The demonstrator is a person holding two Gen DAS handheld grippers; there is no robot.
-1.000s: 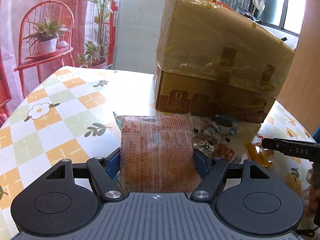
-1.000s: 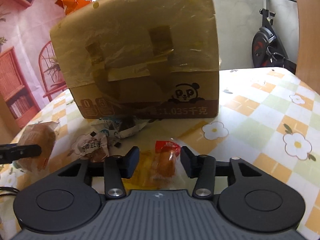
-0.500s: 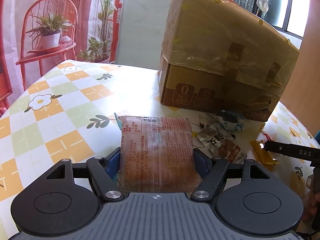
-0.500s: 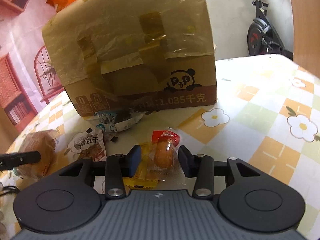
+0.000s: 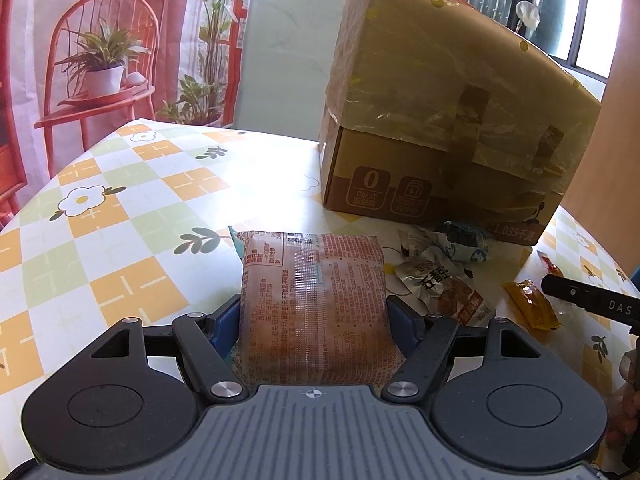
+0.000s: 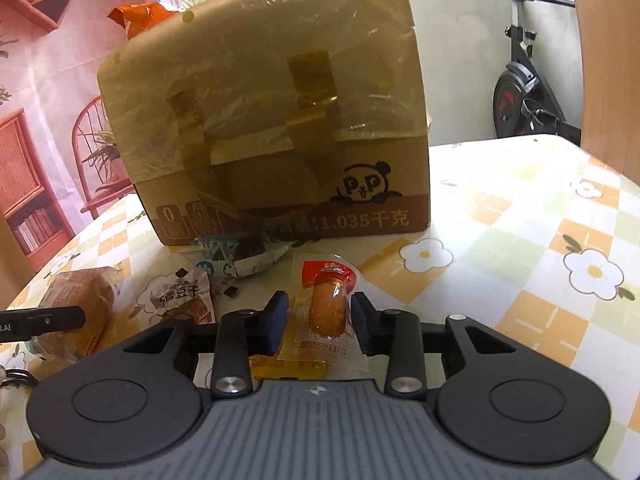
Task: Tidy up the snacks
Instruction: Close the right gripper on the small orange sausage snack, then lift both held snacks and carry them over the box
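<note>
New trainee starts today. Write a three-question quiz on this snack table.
1. True or false: the left tongs clamp the bread packet.
2. The cardboard box shows which animal? A) cat B) panda C) bear
3. What lies between the right tongs?

Key: 1 true; 2 B; 3 the small clear sausage packet, with the pads just closing in and a gap still on each side.

A tall, tape-patched brown cardboard box (image 5: 448, 128) blocks the way straight ahead. Crumpled foil snack packets (image 5: 440, 280) crowd the tabletop at its foot. Left of the box, the flowered checked tablecloth (image 5: 120, 208) lies bare, giving open passage.
</note>
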